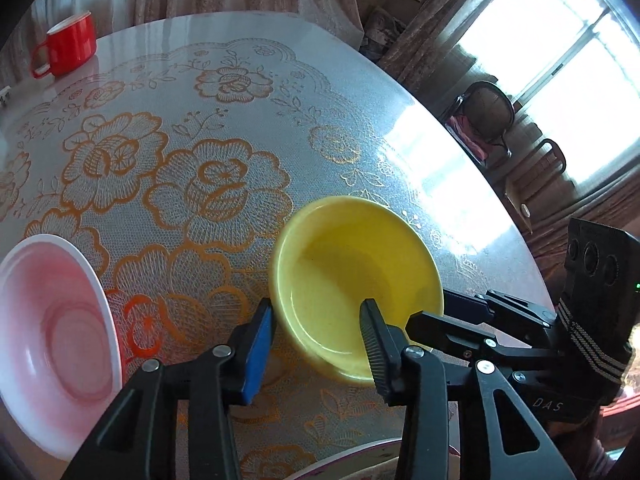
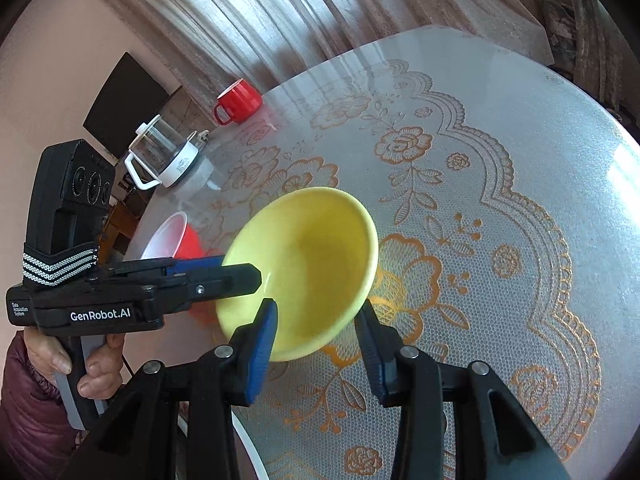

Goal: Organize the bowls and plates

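One yellow bowl (image 1: 356, 280) is the thing being handled. It is tilted, with its opening facing up and toward the cameras and no long axis to speak of, being round. It sits near the counter (image 1: 200, 128) edge closest to the person, and whether its base touches the patterned cloth or hangs just above it cannot be told.

Two hand-held grippers meet on it. The left hand-held gripper (image 1: 318, 320) straddles the rim, one finger outside the wall and the other inside the bowl; in the right wrist view its fingers (image 2: 240, 276) look closed on the rim from the side. The right hand-held gripper (image 2: 316, 316) has the near rim between its fingers, the blue pad over the inner face and the other finger at the outer edge; whether both pads press cannot be told for certain, though the bowl appears pinched.

One pink bowl (image 1: 52, 316) stands upright to the left, well apart from the yellow one. One red mug (image 1: 68, 44) stands at the far edge. One glass kettle (image 2: 164, 156) on a white base sits beyond the counter edge beside the mug's side. A hand (image 2: 80, 364) in a dark red sleeve grips the left handle. A white plate rim (image 1: 352, 456) shows at the bottom.
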### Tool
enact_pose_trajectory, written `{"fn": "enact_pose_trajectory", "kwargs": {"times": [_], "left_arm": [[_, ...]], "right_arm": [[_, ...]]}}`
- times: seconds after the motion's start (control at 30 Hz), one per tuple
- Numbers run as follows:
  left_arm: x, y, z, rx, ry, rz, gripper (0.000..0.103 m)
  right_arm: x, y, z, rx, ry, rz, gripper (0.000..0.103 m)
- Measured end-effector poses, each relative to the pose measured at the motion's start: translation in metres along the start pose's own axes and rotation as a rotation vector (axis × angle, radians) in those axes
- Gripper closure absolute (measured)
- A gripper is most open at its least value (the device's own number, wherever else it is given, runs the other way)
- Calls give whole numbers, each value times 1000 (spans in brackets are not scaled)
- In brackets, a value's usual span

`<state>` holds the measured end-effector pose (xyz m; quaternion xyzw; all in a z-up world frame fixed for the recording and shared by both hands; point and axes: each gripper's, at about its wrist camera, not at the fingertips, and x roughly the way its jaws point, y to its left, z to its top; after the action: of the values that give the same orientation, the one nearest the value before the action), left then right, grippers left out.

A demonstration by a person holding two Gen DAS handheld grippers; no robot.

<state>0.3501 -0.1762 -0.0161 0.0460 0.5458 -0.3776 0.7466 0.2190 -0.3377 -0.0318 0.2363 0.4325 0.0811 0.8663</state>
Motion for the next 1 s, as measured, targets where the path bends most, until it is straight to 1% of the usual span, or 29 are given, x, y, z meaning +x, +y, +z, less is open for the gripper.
{"fn": "enact_pose_trajectory", "kwargs": {"times": [0.2,0.23,0.3,0.33,0.37,0.43,0.5,0.6,0.63,0.67,0.73,0.77,0.8,0.87,0.93,1.0], "left_arm": [[-3,-10,-7,10,1,-17,58],[0,-10,-8,-1,10,-18,58],[9,-13,-10,-23,54,-14,57],[11,-16,-11,-16,62,-15,53],[12,-20,-11,-4,61,-4,45],[13,-21,-10,-18,51,21,37],[14,-14,-7,-73,42,17,37],[13,-8,-6,-123,24,21,43],[12,-8,-6,-122,17,17,56],[11,-10,-8,-115,10,16,60],[7,-17,-12,-93,-11,18,61],[4,-20,-15,-81,-26,20,63],[1,-24,-17,-73,-40,21,64],[-5,-28,-22,-70,-59,21,64],[-10,-29,-27,-76,-75,1,64],[-16,-30,-34,-92,-92,-14,64]], "right_arm": [[-11,3,-3,-4,-21,-18,62],[-12,3,-4,-5,-22,-20,63],[-9,-1,-6,8,-10,-30,64],[-8,-3,-8,20,-4,-35,64],[-7,-5,-10,27,0,-36,65],[-8,-6,-14,31,-2,-28,65],[-10,-9,-16,38,-11,-28,65],[-13,-14,-15,65,-26,-23,64],[-13,-16,-14,73,-32,-24,64],[-14,-17,-13,79,-38,-25,64],[-15,-16,-14,77,-43,-14,66],[-16,-13,-14,63,-44,-6,71],[-16,-10,-15,47,-46,-20,71],[-17,-7,-17,29,-52,-50,73],[-20,-10,-18,38,-55,-49,75],[-25,-11,-19,45,-58,-40,75]]}}
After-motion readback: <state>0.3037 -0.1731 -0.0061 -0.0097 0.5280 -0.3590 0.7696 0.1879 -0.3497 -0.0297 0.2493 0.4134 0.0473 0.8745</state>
